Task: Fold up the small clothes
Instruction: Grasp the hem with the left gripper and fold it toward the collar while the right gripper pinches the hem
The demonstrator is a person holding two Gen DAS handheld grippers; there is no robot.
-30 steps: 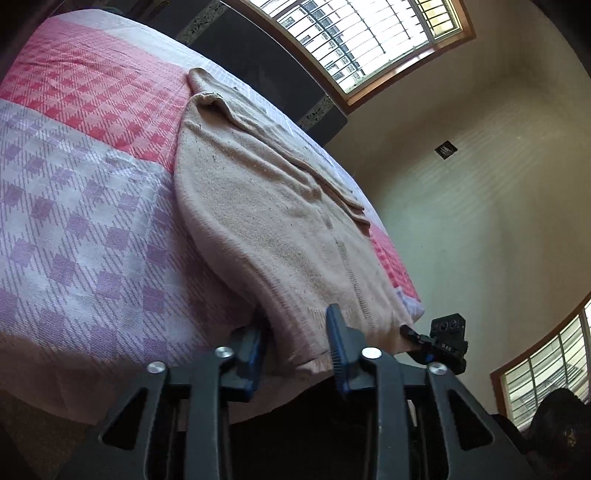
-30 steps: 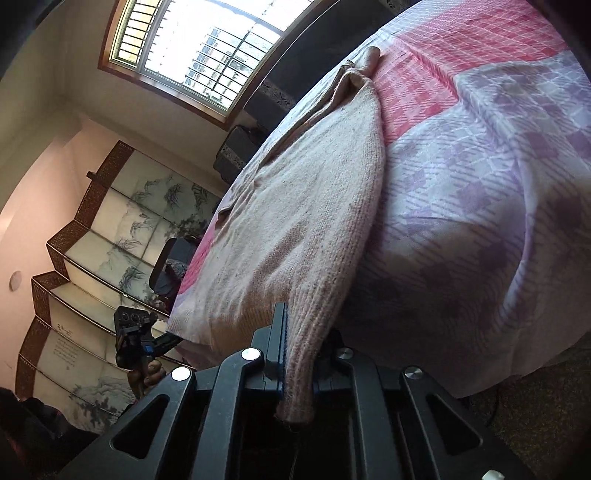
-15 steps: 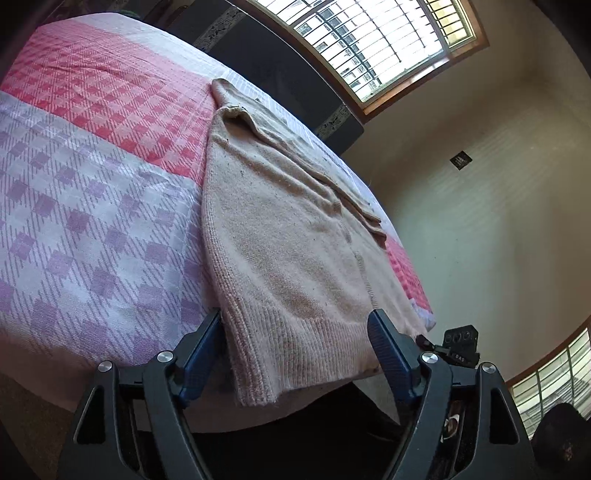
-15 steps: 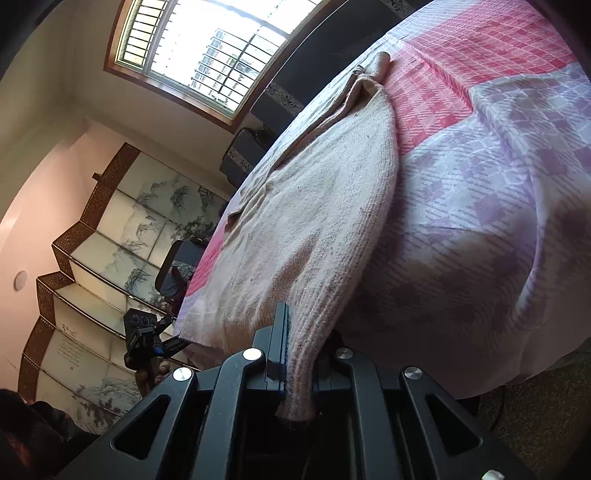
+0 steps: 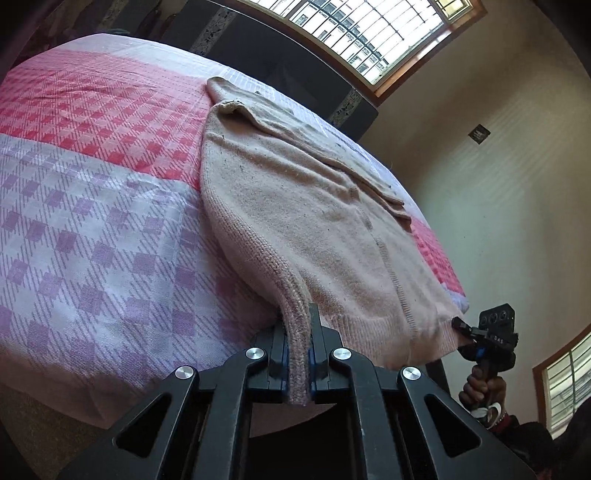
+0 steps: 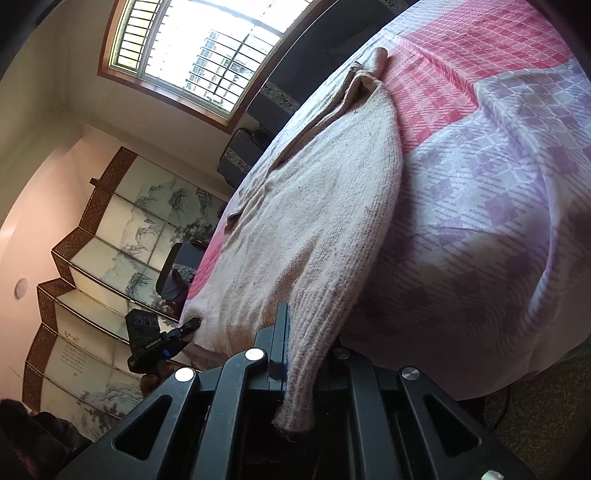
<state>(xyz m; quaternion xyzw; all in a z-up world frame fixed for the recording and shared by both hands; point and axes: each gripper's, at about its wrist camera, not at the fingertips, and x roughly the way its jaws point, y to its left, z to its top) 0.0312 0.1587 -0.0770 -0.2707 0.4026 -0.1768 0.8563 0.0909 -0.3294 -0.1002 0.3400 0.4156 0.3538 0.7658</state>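
Room: cream walls are lit by a barred window [image 5: 373,29], seen in both views; a dark headboard [image 5: 280,85] stands below it at the far end of the bed.
Surface: a checked bedspread [image 5: 92,206] is spread over the bed, pink at the far end and lilac nearer the cameras, and falls over the near edge.
Task item: a beige knitted sweater [image 5: 314,229] is laid lengthwise on the bedspread, its ribbed hem hanging over the near edge.
Left gripper [image 5: 298,354]: clenched on one corner of the ribbed hem, the knit pinched between the blue pads.
Right gripper [image 6: 301,363]: clamped on the opposite hem corner, the knit bunched and hanging down between the fingers.
Left view only: the right gripper [image 5: 491,338] is seen beside the bed at the far hem corner, a hand [image 5: 480,387] wrapped round its handle; a small dark wall plate [image 5: 479,133] and a second window [image 5: 569,384] are shown.
Right view only: a painted folding screen [image 6: 122,258] and a dark chair [image 6: 181,273] are shown beyond the bed; the left gripper [image 6: 159,341] is seen at its hem corner.
Edges: the hem is stretched along the near mattress edge between the two grippers.
Open room: bare bedspread is visible on one long side of the sweater; brown floor [image 6: 546,406] is seen beside the bed.
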